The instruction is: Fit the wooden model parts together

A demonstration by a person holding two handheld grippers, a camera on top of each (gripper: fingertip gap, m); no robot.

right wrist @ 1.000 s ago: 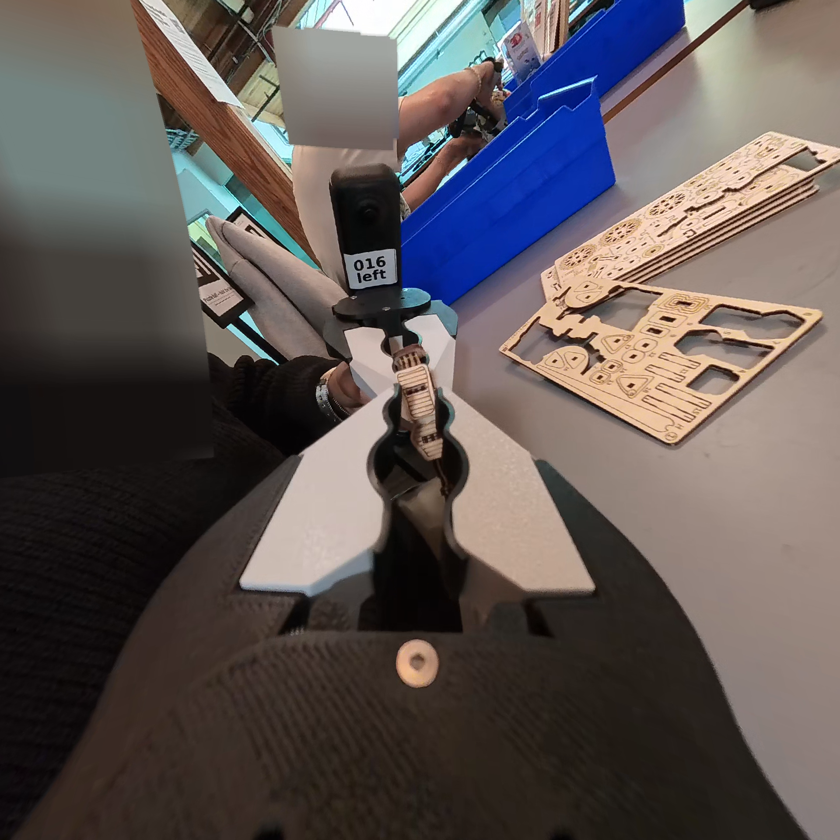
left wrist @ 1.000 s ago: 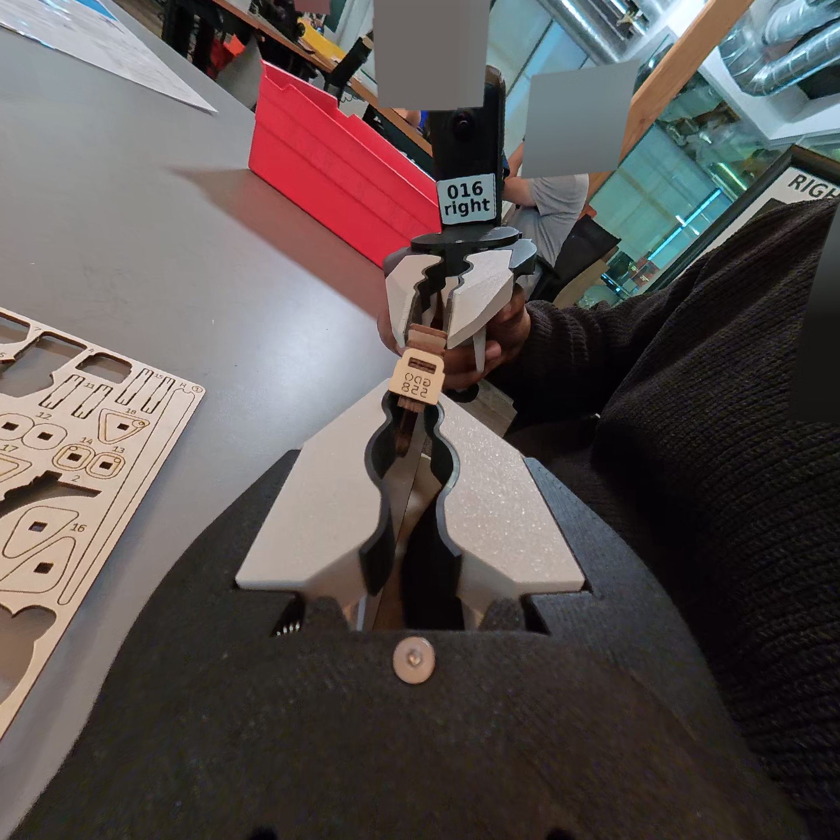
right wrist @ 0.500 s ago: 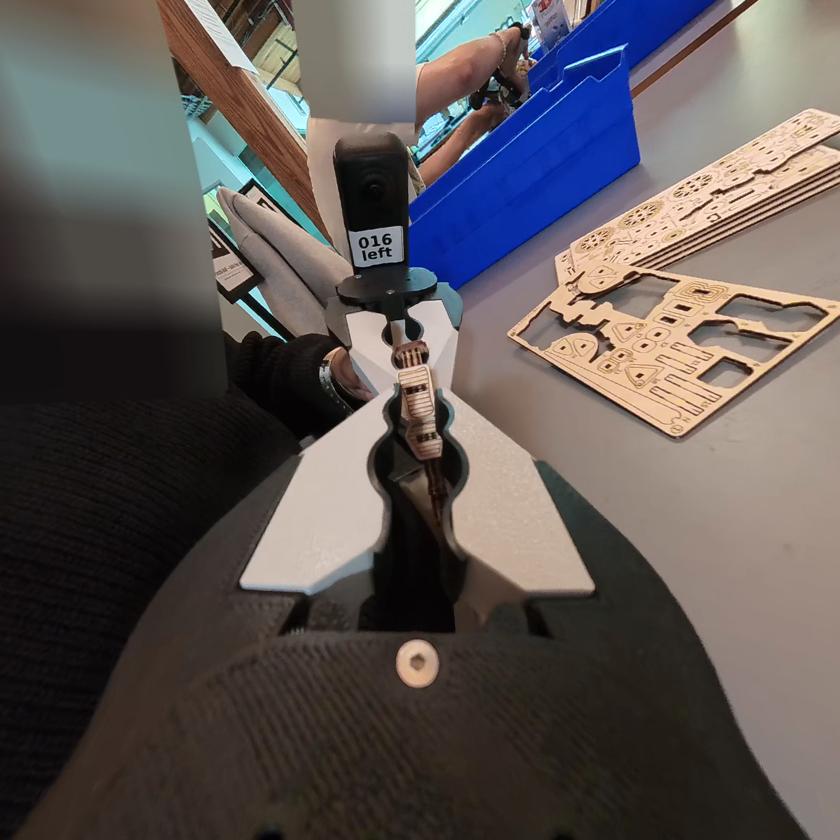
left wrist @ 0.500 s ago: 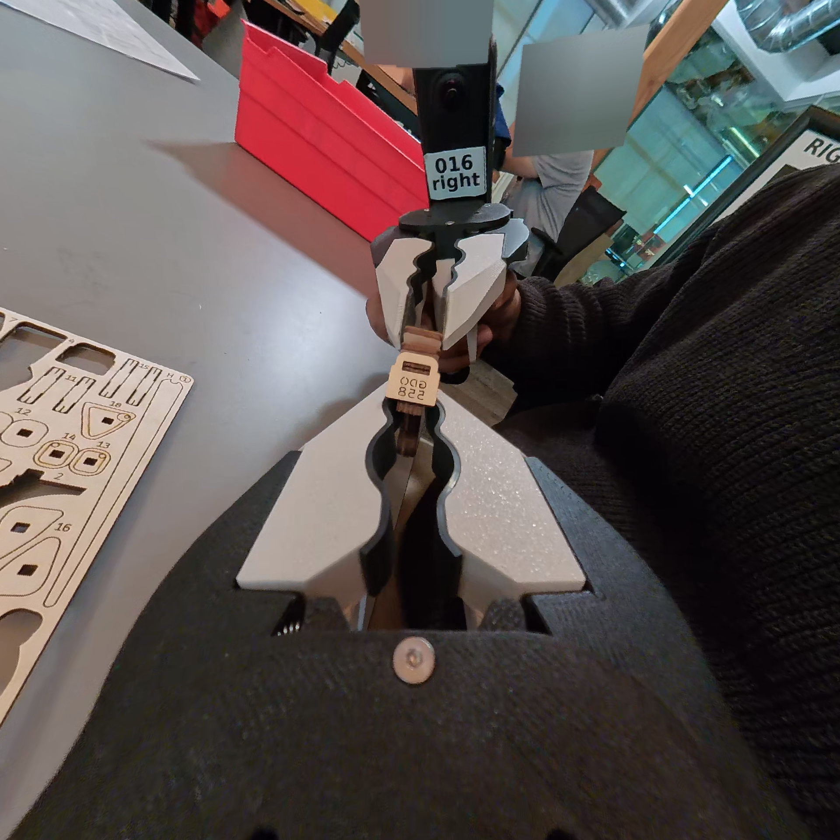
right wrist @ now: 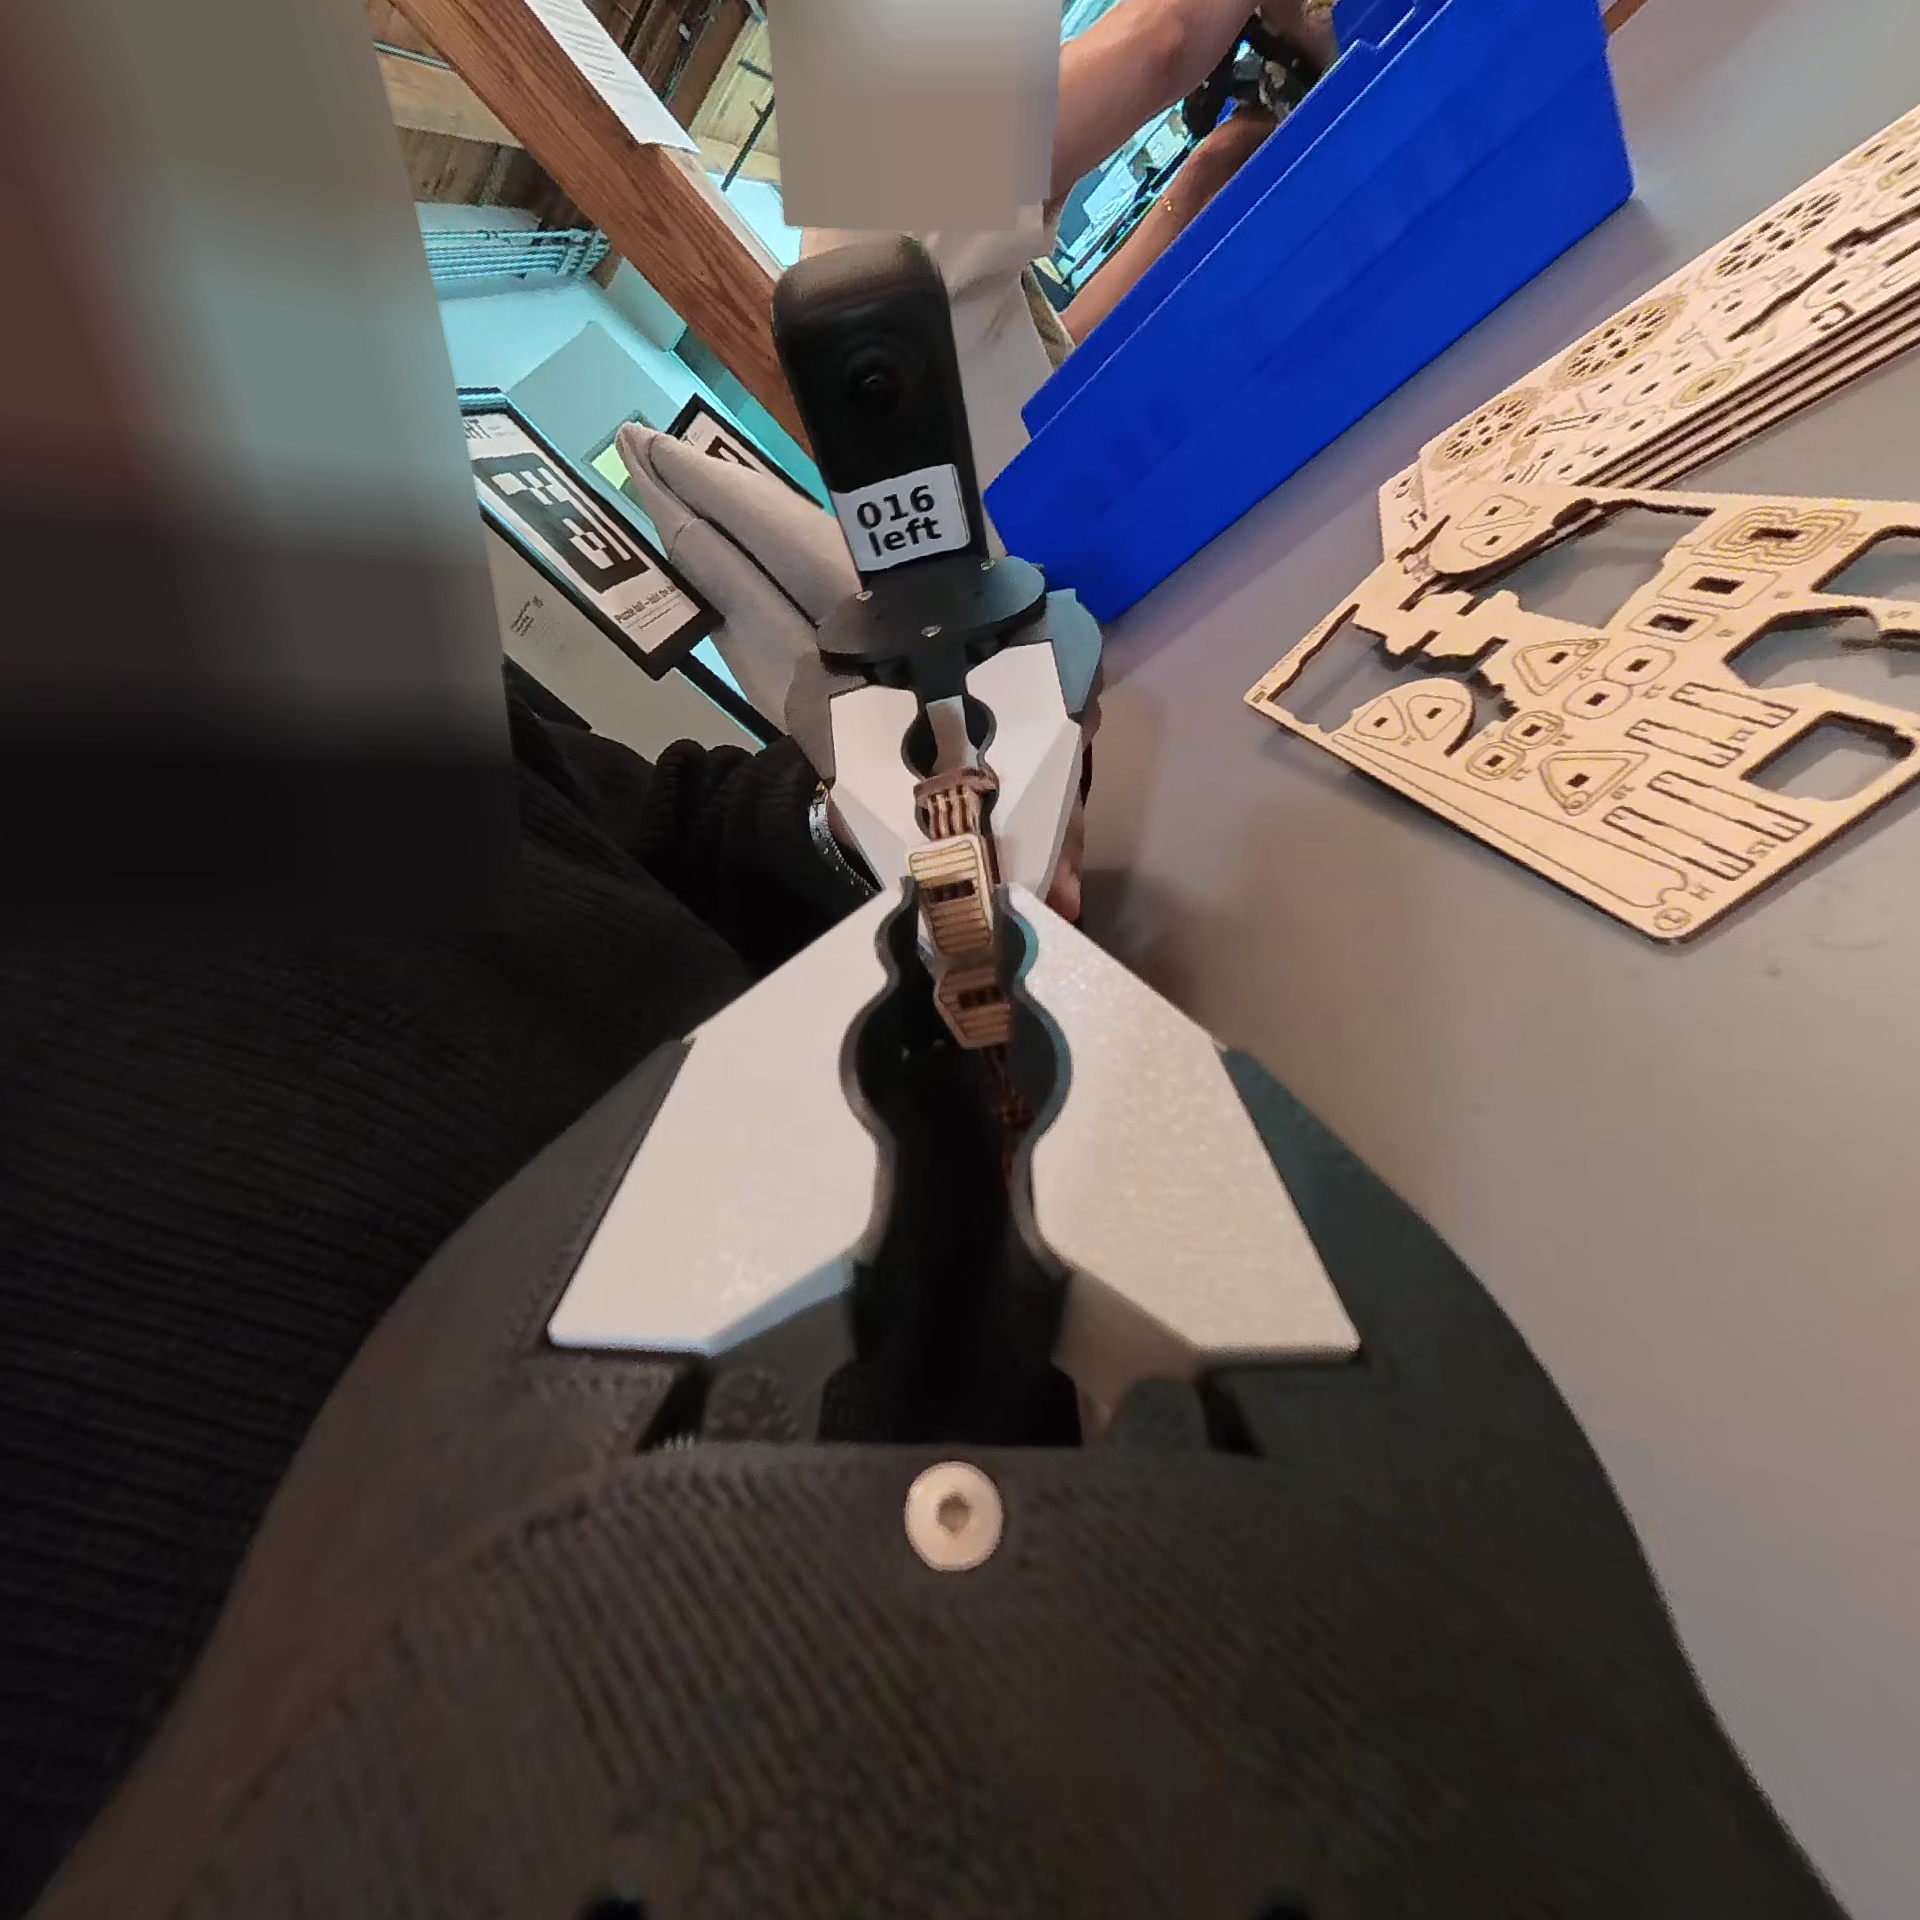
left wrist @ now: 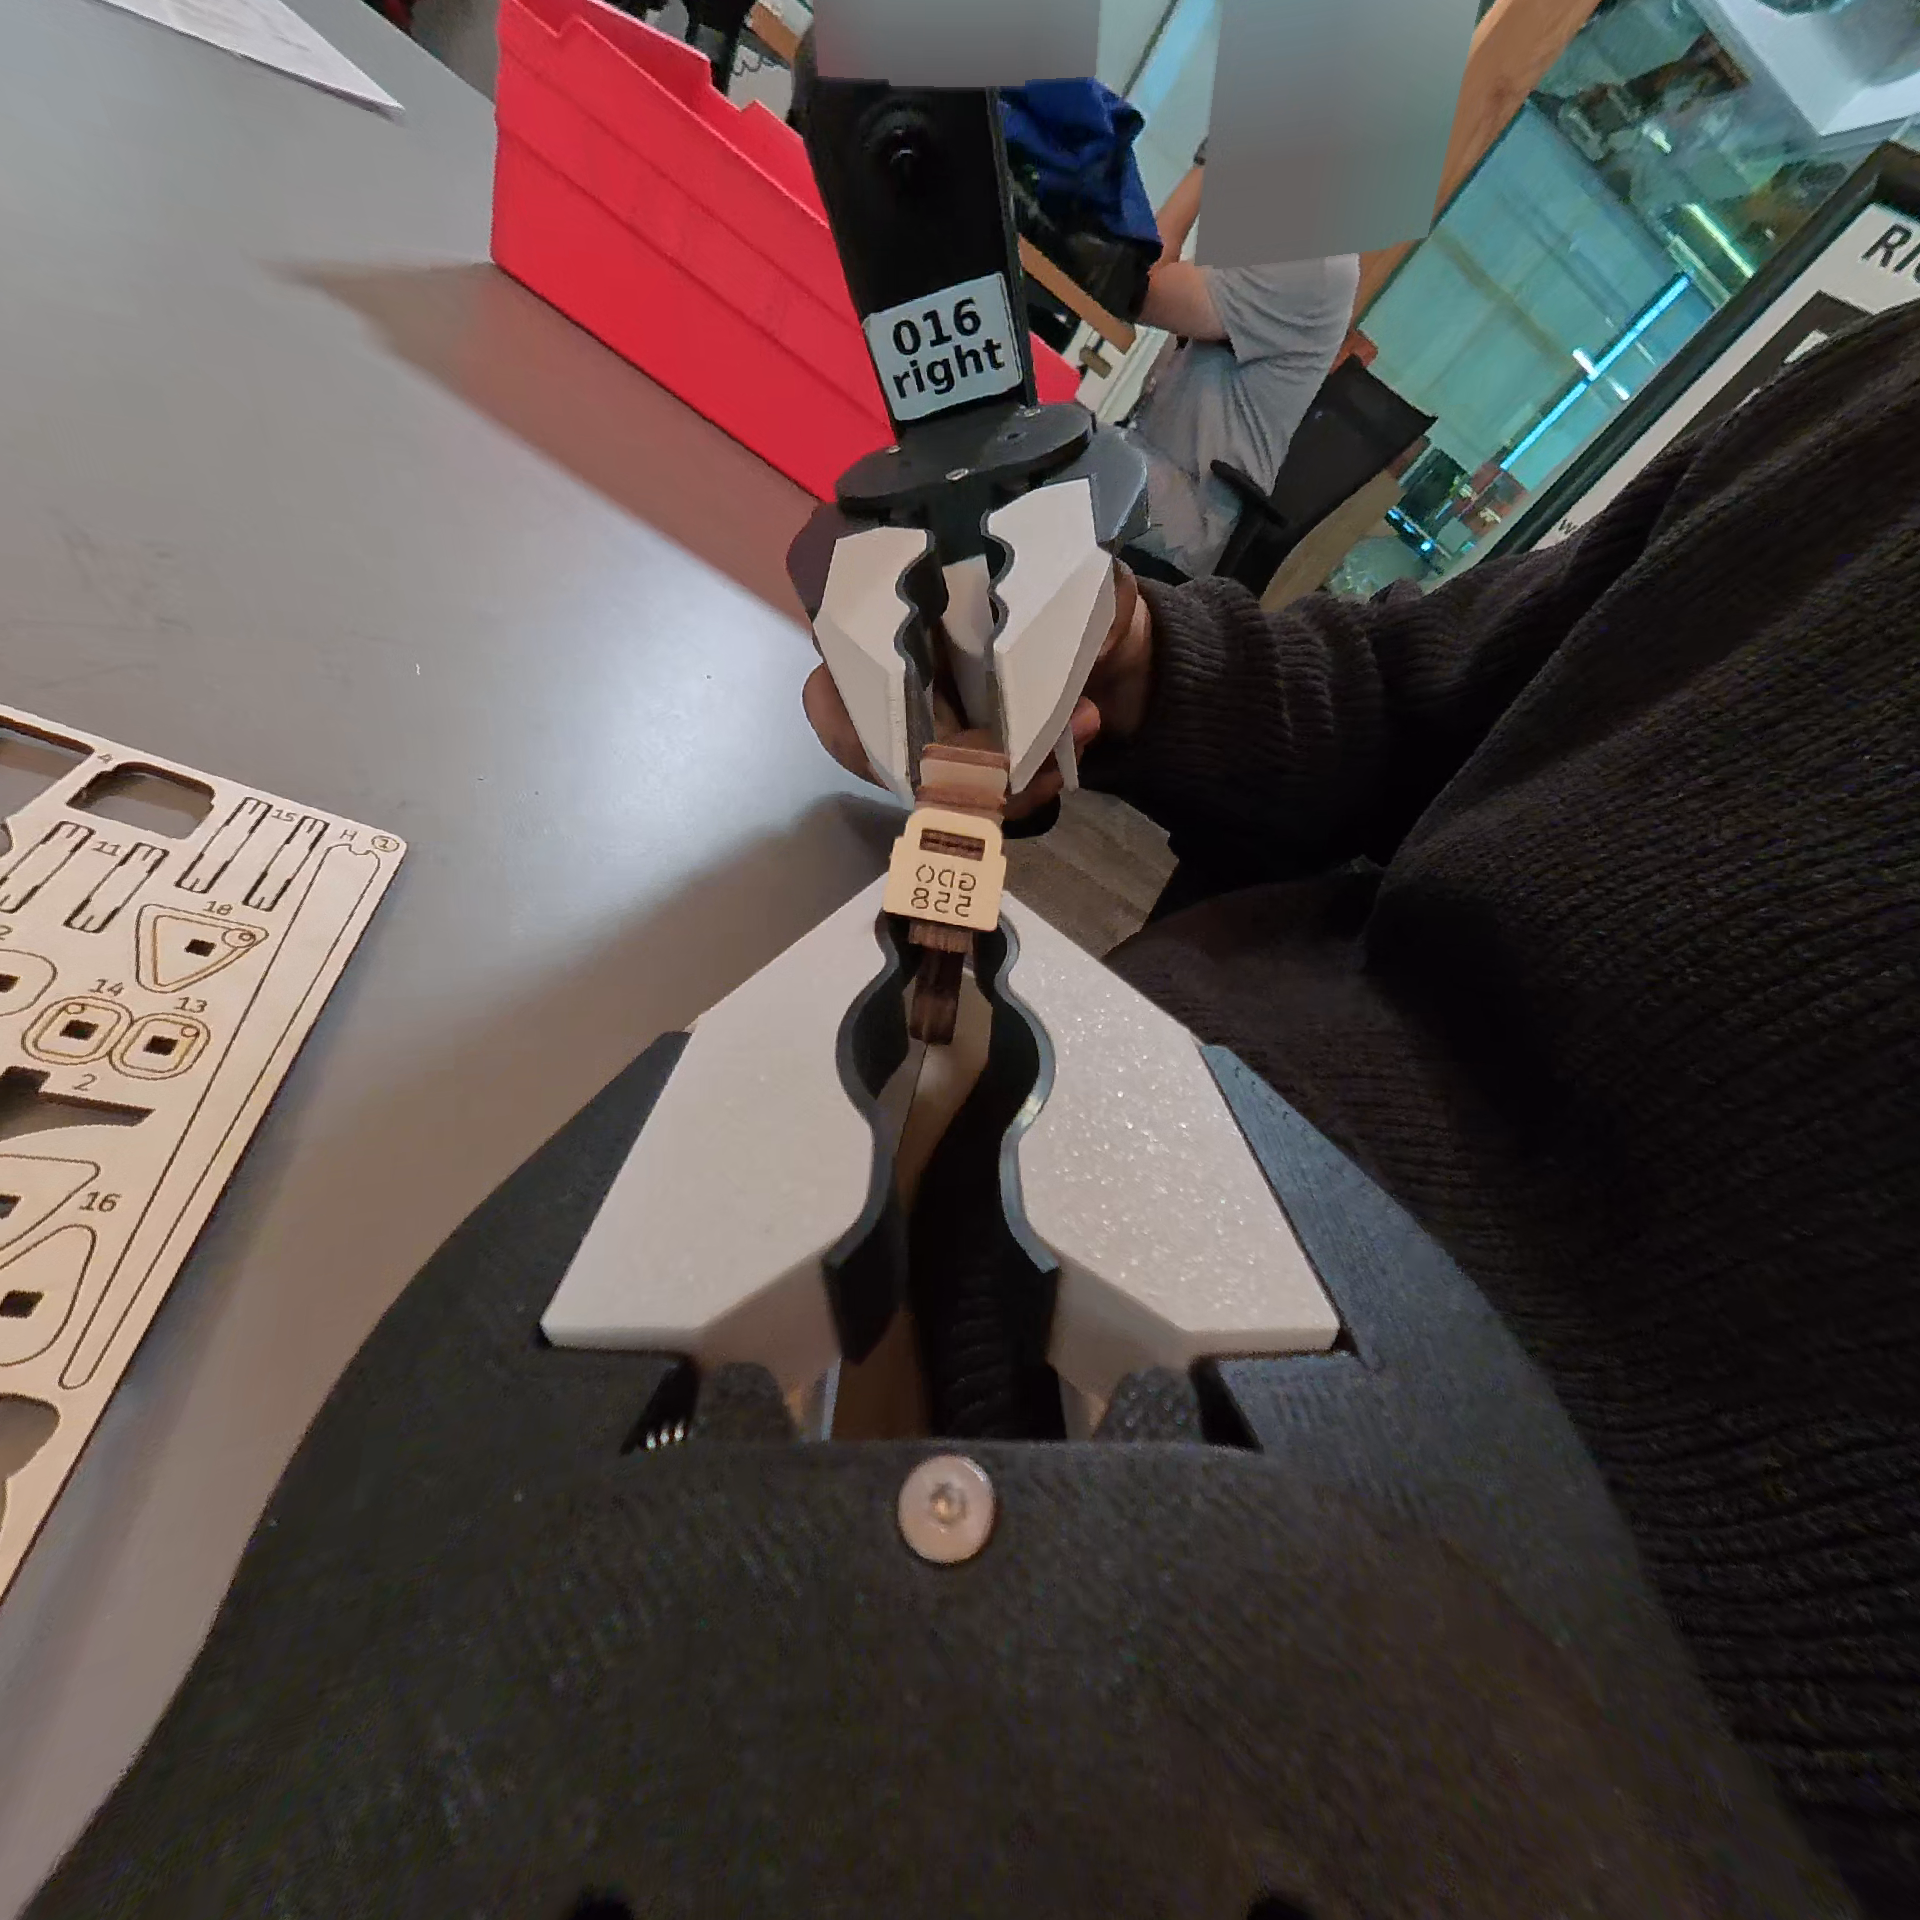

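A small wooden model assembly is held in the air between both grippers, which face each other tip to tip. In the left wrist view, my left gripper [left wrist: 940, 925] is shut on its thin dark-edged end. A pale engraved plate [left wrist: 945, 878] sits crosswise on it. Beyond that, my right gripper [left wrist: 961, 764] is shut on the layered far end [left wrist: 966, 777]. In the right wrist view, my right gripper [right wrist: 956, 899] clamps the slotted wooden assembly [right wrist: 958, 920]. The left gripper [right wrist: 961, 831] grips its other end. How the parts join is hidden.
A cut-out wooden sheet [left wrist: 125, 1039] lies left on the grey table [left wrist: 364, 468], with a red bin [left wrist: 665, 239] and paper [left wrist: 260, 42] behind. The right wrist view shows a blue bin [right wrist: 1351, 312], stacked sheets [right wrist: 1714, 343] and a loose sheet [right wrist: 1610, 707]. Black sleeves [left wrist: 1558, 935] are close by. The grippers are tip to tip, or close to it.
Both grippers stay shut on the assembly, tip to tip. The pair has swung a little against the table; the bins and sheets have shifted in both views.
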